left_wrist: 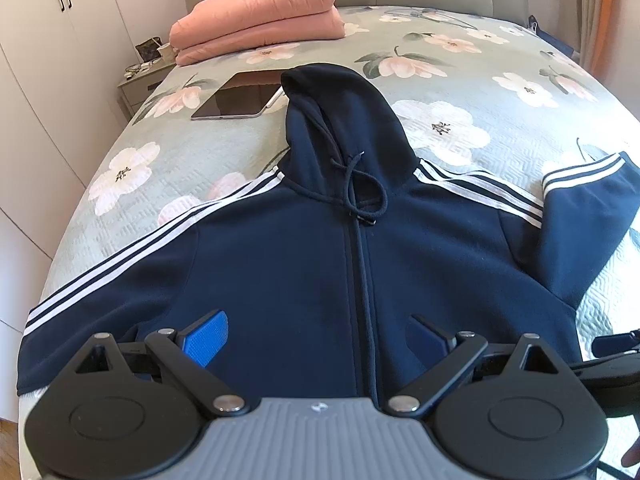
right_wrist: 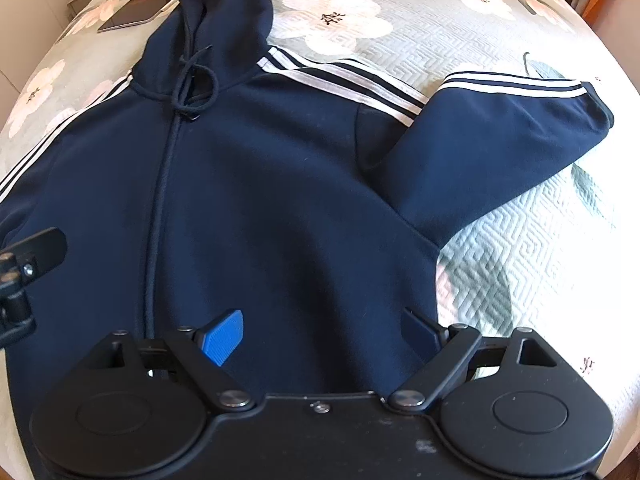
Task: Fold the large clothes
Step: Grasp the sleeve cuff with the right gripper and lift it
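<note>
The navy hoodie point(left_wrist: 280, 264) is lying front-up on the floral bedspread point(left_wrist: 460, 52), zipped, hood point(left_wrist: 336, 108) pointing toward the headboard. Its lower hem is sitting hidden behind both tools. The sleeve point(right_wrist: 500, 136) on your right is bending back on itself, with the cuff barely showing; the opposite sleeve is running out of frame. You are holding the left gripper point(left_wrist: 318, 338) over the lower front with its jaws spread wide, gripping nothing. You are holding the right gripper point(right_wrist: 320, 336) likewise spread and empty, beside the zipper line. A tablet point(left_wrist: 240, 98) is lying just beside the hood, its far corner tucked behind it. Folded pink bedding point(left_wrist: 256, 20) is resting near the headboard.
</note>
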Motion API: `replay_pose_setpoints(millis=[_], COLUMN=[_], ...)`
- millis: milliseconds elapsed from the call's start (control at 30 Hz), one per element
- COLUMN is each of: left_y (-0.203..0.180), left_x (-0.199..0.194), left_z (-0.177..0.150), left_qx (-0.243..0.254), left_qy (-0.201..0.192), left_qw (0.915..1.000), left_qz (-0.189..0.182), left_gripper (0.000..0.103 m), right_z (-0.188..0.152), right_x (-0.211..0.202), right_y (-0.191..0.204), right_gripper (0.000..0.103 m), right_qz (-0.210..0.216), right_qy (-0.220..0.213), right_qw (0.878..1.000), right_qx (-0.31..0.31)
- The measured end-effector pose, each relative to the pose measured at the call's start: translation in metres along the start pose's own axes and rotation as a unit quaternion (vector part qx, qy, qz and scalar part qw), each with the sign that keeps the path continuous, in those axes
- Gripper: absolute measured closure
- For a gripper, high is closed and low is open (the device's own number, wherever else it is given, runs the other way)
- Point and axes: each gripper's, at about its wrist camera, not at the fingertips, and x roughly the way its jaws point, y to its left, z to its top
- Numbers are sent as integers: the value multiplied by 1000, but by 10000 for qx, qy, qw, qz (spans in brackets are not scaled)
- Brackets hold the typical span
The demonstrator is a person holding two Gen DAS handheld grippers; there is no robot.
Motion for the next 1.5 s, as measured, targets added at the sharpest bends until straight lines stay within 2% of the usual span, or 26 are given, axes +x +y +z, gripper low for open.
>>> replay_pose_setpoints(millis=[400,567,700,800,967,1133,1233,1300,1367,1433,1467,1500], left_y=[-37,-48,-55,-60,-69,-79,-84,-87,-88,-88,-87,-86], left_x=[35,48,58,65,76,87,91,93,93,93,93,93], left_z=[24,32,37,39,34,26,22,19,17,16,15,14], left_qx=[5,-60,-71,-63,21,120,130,142,167,203,217,229], left_qy=[30,61,88,129,271,453,574,629,658,664,661,660], left_qw=[9999,9997,9997,9997,9995,9988,9982,9978,9976,9975,9975,9975], left_qz=[-122,-218,-204,-183,-158,-120,-117,-130,-139,-132,-114,-88], left_gripper=[7,8,8,8,8,8,9,9,9,9,9,9], right_z=[26,45,63,81,117,164,179,183,182,183,183,186], right_x=[20,23,34,45,73,113,130,141,150,155,154,154], right_y=[-45,-107,-173,-216,-307,-383,-419,-434,-443,-441,-438,-436], right_gripper=[1,1,1,2,8,10,10,8,8,6,11,27], right_qz=[-212,-371,-489,-807,-652,-996,-1251,-1219,-965,-899,-901,-834], right_qy=[-183,-528,-1003,-1497,-2075,-2182,-2137,-2063,-1943,-1870,-1940,-1968], right_qw=[9996,9955,9846,9727,9508,9353,9222,9192,9199,9208,9215,9224], right_qx=[-14,697,1349,1577,2208,2602,2970,3125,3266,3302,3242,3216])
